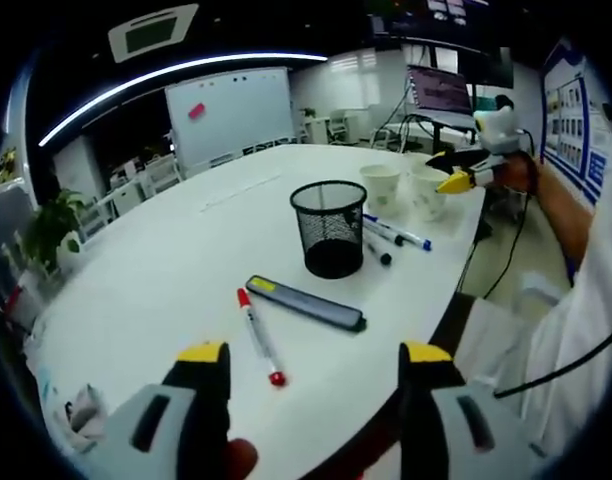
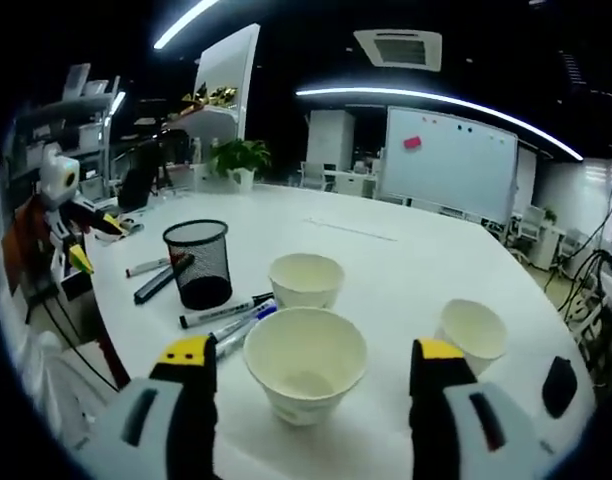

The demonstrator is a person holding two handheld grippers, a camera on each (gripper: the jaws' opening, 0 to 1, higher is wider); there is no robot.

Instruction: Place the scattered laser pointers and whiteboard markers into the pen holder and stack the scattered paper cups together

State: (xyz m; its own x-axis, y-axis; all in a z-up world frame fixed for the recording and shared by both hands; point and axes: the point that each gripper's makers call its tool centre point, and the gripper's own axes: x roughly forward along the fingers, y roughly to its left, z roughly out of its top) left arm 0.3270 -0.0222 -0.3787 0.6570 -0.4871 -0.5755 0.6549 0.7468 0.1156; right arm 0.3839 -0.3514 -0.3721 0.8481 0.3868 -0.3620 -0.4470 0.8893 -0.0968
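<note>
Holder (image 1: 329, 228) empty; markers (image 1: 260, 338), pointer (image 1: 305, 303) loose; cups (image 2: 305, 362) unstacked. Left gripper (image 1: 316, 372), right gripper (image 2: 312, 375) spread, empty.

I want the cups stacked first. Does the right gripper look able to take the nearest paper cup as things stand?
Probably yes. The right gripper is open, and the nearest paper cup stands upright between its jaws, apart from the other two cups. The markers lie off to its side, so nothing blocks the way.

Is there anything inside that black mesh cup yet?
No: in the left gripper view the black mesh pen holder stands empty, while the red-capped marker and the dark laser pointer lie on the white table beside it.
</note>
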